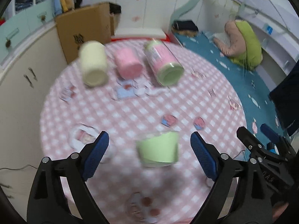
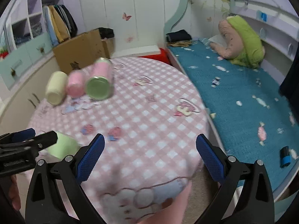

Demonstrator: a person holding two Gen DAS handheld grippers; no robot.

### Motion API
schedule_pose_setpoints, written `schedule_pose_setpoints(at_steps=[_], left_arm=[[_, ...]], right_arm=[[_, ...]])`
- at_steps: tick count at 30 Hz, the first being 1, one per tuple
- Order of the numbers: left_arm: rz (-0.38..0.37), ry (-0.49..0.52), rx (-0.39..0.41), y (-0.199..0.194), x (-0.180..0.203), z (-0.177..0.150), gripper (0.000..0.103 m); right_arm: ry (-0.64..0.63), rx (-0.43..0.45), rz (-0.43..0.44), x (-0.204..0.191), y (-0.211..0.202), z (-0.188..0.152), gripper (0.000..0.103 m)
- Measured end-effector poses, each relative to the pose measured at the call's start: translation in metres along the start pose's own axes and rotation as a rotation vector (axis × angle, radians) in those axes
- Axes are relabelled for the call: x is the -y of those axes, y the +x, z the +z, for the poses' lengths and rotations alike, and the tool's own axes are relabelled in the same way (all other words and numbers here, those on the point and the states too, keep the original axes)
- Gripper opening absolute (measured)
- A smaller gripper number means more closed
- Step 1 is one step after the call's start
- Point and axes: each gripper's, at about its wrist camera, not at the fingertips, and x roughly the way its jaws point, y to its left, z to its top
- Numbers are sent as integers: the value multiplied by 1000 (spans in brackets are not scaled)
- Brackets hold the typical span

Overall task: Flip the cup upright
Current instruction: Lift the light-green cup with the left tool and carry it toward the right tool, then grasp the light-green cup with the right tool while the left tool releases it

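Observation:
A light green cup [image 1: 158, 149] sits on the pink checked table [image 1: 142, 104], blurred; it looks upside down, wider toward the top of the frame. My left gripper [image 1: 149, 141] is open, its blue pads to either side of the cup and apart from it. The cup also shows in the right wrist view [image 2: 63, 145] at the left, partly behind the left gripper [image 2: 28, 138]. My right gripper [image 2: 150, 141] is open and empty over the table's near edge.
Three containers lie on their sides at the table's far side: a cream one [image 1: 93, 63], a pink one [image 1: 128, 63] and a pink-and-green one [image 1: 164, 63]. A cardboard box [image 1: 84, 31] stands behind. A blue-covered bed [image 2: 243, 100] runs along the right.

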Motion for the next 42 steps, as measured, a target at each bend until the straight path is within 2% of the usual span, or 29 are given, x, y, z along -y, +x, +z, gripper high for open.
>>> schedule_pose_setpoints(at_steps=[3, 5, 7, 9, 13, 18, 21, 26, 31, 32, 35, 38, 40, 42], left_arm=[[59, 1, 11, -8, -28, 1, 90], [94, -17, 6, -9, -51, 2, 90], [100, -17, 2, -8, -70, -2, 90], [106, -11, -4, -5, -85, -6, 90], [94, -39, -37, 10, -110, -16, 90], [104, -60, -72, 30, -125, -21, 90], [73, -57, -69, 36, -126, -19, 90], [77, -68, -83, 49, -132, -18, 90], [81, -70, -103, 59, -138, -18, 90], [84, -72, -108, 61, -139, -18, 90], [95, -84, -119, 64, -143, -19, 90], [94, -88, -109, 61, -143, -18, 90], [100, -82, -101, 59, -142, -17, 90], [98, -81, -93, 57, -139, -16, 90]], right_arm=[[-1, -36, 60, -23, -4, 7, 95], [-52, -66, 116, -53, -4, 10, 95], [-102, -88, 141, -81, -2, 10, 95], [-153, -150, 175, -108, 8, 11, 95], [-204, -266, 172, -142, 33, 9, 95], [-161, -394, 164, -150, 63, 7, 95], [-158, -431, 163, -155, 77, 7, 95], [-180, -471, 132, -162, 96, 9, 94], [-171, -502, 114, -161, 110, 8, 74], [-175, -488, 109, -163, 111, 9, 63], [-130, -459, 107, -155, 110, 15, 61], [-141, -432, 90, -151, 106, 18, 61], [-143, -392, 91, -148, 98, 22, 61], [-193, -302, 53, -149, 86, 28, 61]])
